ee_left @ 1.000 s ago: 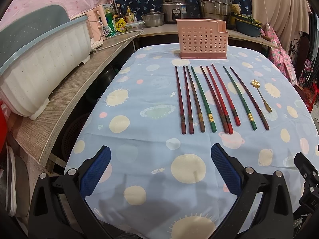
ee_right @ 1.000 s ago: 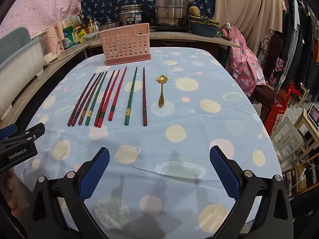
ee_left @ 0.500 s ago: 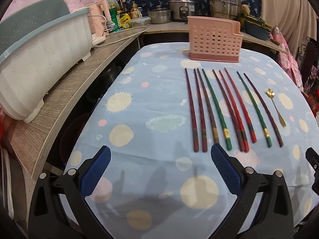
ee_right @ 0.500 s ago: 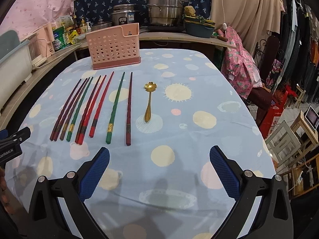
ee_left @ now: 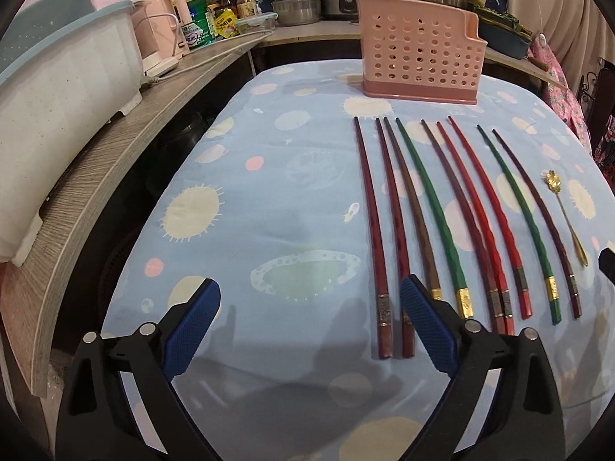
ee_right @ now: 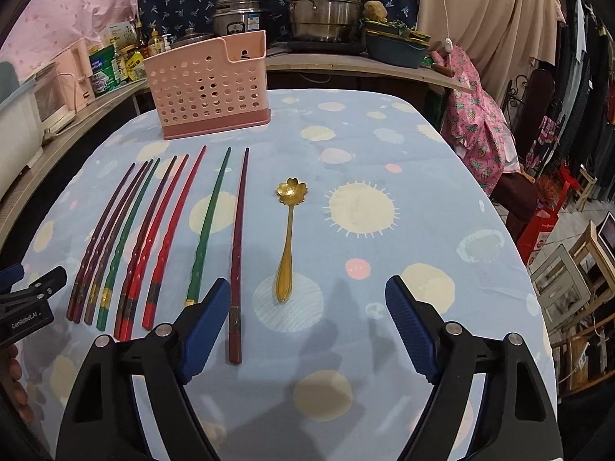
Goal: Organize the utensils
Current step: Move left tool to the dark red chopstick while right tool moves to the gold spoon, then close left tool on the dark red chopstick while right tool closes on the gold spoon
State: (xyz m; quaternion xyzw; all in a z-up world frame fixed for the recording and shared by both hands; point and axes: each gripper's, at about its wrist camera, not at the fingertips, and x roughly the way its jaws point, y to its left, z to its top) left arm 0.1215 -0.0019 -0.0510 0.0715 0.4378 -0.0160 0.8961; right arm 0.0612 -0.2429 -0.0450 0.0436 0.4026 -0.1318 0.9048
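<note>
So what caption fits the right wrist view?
Open right tool hovers over gold spoon and chopsticks before pink holder.

A lived-in home kitchen and dining corner: steel steamer pots [ee_right: 326,4] and a rice cooker [ee_right: 239,15] crowd the counter [ee_right: 365,63] beside sauce bottles [ee_left: 234,0] and a pink kettle [ee_left: 163,30], while a cartoon-printed tablecloth [ee_right: 384,153] covers the table and clothes [ee_right: 592,77] hang at the side.
</note>
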